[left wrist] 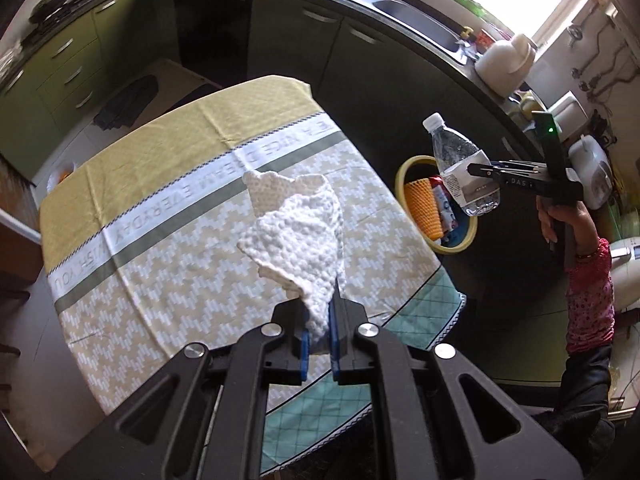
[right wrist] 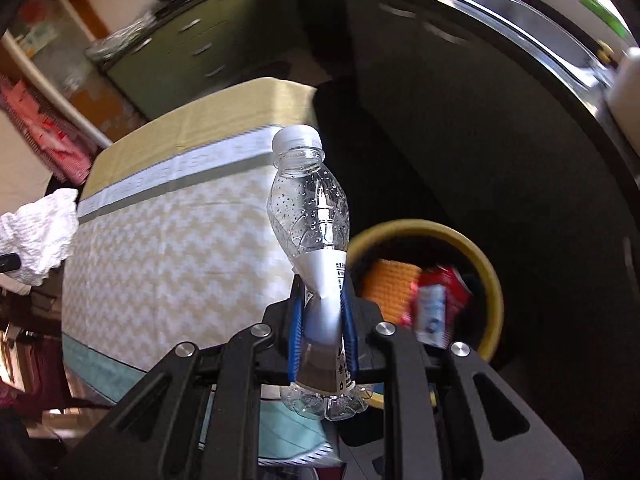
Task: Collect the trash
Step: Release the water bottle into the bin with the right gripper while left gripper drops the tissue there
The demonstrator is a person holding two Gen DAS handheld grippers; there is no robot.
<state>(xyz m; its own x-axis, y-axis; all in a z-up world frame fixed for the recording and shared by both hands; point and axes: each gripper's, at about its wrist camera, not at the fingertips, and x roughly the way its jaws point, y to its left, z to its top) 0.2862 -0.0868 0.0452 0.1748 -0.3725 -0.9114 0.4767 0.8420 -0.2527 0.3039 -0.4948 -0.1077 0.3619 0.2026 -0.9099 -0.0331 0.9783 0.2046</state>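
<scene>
My left gripper [left wrist: 319, 334] is shut on a crumpled white paper towel [left wrist: 294, 232] and holds it above the table [left wrist: 160, 208]. The towel also shows at the left edge of the right wrist view [right wrist: 36, 236]. My right gripper [right wrist: 323, 312] is shut on a clear empty plastic bottle [right wrist: 310, 216] at its label, holding it upright beside the table. In the left wrist view the bottle [left wrist: 460, 164] hangs above a yellow-rimmed trash bin [left wrist: 404, 172]. The bin [right wrist: 490, 276] is on the floor to the right of the table and holds an orange ribbed piece [right wrist: 390, 288] and red and white wrappers [right wrist: 434, 304].
The table has a yellow and white patterned cloth with a teal border [left wrist: 424, 312]. Dark green kitchen cabinets [left wrist: 376, 64] and a counter with a sink [left wrist: 416, 20] run behind. A white jug [left wrist: 506, 60] and appliances stand on the counter at right.
</scene>
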